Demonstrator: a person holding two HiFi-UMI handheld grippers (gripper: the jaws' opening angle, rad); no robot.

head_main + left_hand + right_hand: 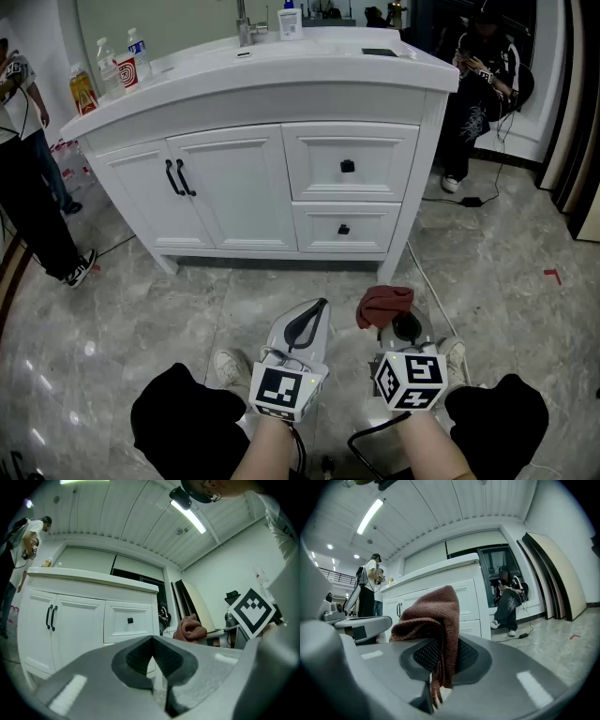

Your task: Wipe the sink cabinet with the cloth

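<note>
Right gripper (pixel 440 656) was clamped on the cloth (pixel 433 616), well short of the sink cabinet (pixel 253 187), left gripper (pixel 151 641) closed on nothing; you needed a flat, firm press against its front.

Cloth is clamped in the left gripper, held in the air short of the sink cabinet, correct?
One thing is off: the brown cloth is clamped in the right gripper, not the left, as the right gripper view shows. It is held in the air, short of the white sink cabinet.
</note>
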